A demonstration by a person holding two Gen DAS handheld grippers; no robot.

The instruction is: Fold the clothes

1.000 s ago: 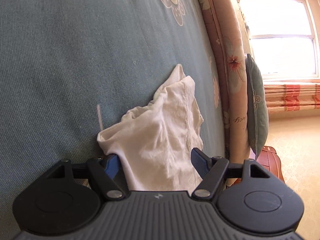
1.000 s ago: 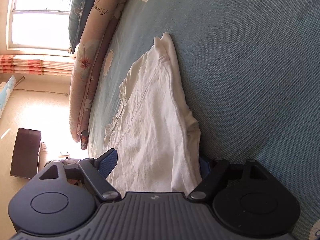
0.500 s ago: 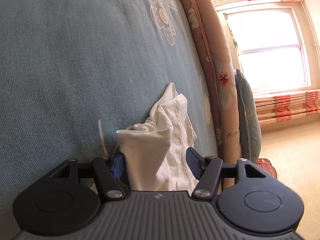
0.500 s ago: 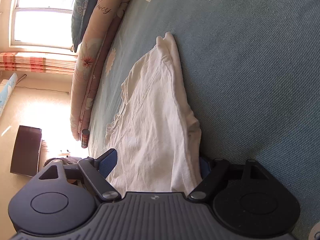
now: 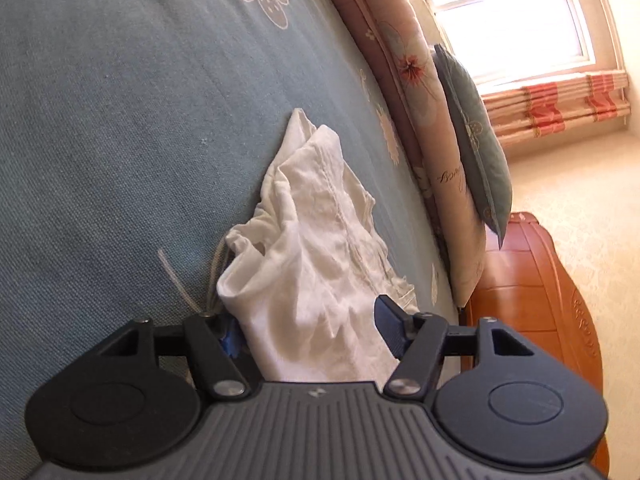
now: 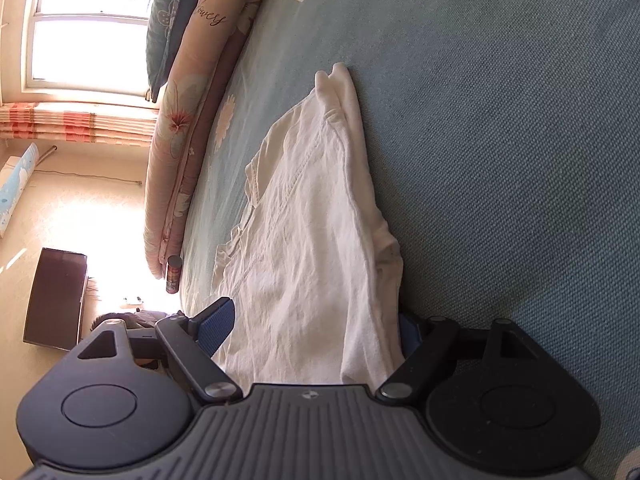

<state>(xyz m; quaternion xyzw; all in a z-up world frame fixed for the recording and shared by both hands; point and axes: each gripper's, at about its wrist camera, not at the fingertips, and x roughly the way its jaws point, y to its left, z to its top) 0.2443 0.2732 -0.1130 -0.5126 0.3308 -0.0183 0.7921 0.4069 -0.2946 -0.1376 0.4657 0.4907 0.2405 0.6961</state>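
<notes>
One white garment (image 5: 316, 248) on one blue bed cover (image 5: 120, 120).
Garment lies centre frame in both views, between both jaw pairs. Left gripper (image 5: 310, 330): jaws opening, apart around cloth. Right gripper (image 6: 316, 328): jaws wide; grip cannot be determined. One can (image 6: 174, 274), left.

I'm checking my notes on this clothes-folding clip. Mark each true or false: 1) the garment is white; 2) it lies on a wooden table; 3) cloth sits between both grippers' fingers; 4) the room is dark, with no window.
1) True: the white garment is plain white.
2) False: it lies on a blue bedspread.
3) True: cloth fills the left gripper and the right gripper.
4) False: a bright window lights the room.
</notes>
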